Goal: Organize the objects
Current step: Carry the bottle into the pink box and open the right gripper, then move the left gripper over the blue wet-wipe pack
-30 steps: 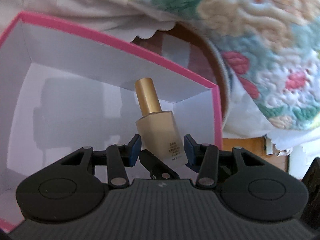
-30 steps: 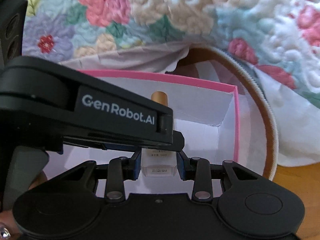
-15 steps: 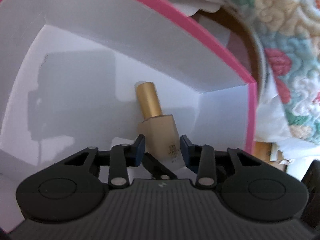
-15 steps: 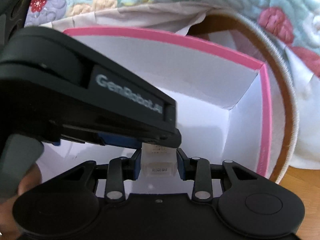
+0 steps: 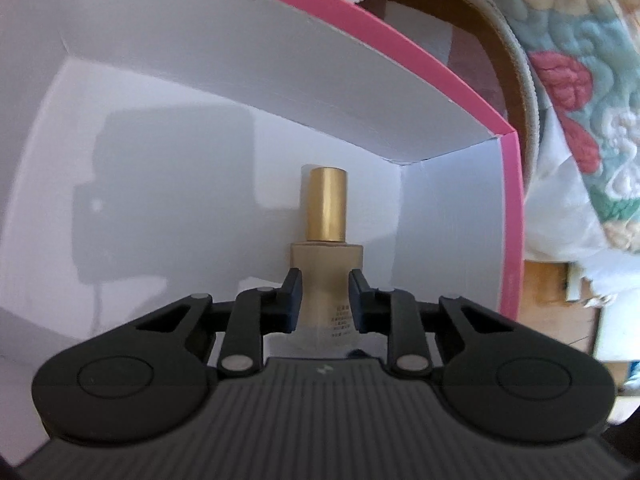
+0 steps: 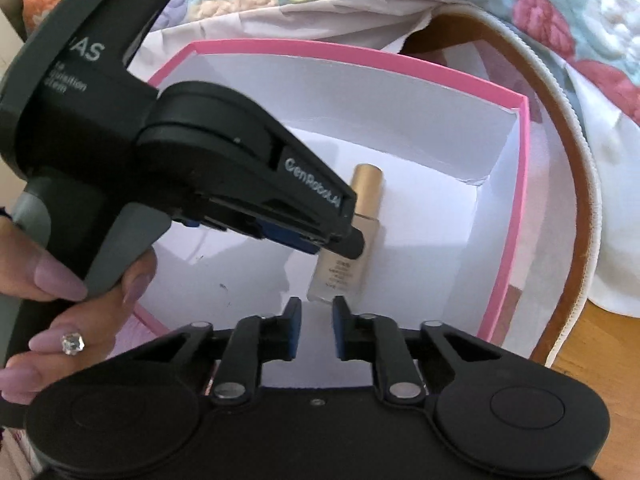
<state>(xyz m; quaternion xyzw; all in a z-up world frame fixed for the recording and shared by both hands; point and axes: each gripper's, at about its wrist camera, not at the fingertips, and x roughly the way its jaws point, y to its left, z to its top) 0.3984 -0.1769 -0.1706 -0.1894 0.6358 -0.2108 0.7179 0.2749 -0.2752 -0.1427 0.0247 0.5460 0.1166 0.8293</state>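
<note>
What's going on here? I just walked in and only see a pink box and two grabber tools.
A person is tidying things into the pink-rimmed white box. The left gripper is shut on a gold-capped bottle and holds it inside the box, near a corner. The right gripper sits just short of the bottle's base, its fingers close together with nothing between them.

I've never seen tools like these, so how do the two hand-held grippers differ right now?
The left hand-held gripper is clamped on the bottle, while the right hand-held gripper holds nothing. The left's jaws stand bottle-wide apart; the right's are nearly together. The left grips the bottle's body; the right's tips sit by its base. Both are black with blue pads and point into the box.
</note>
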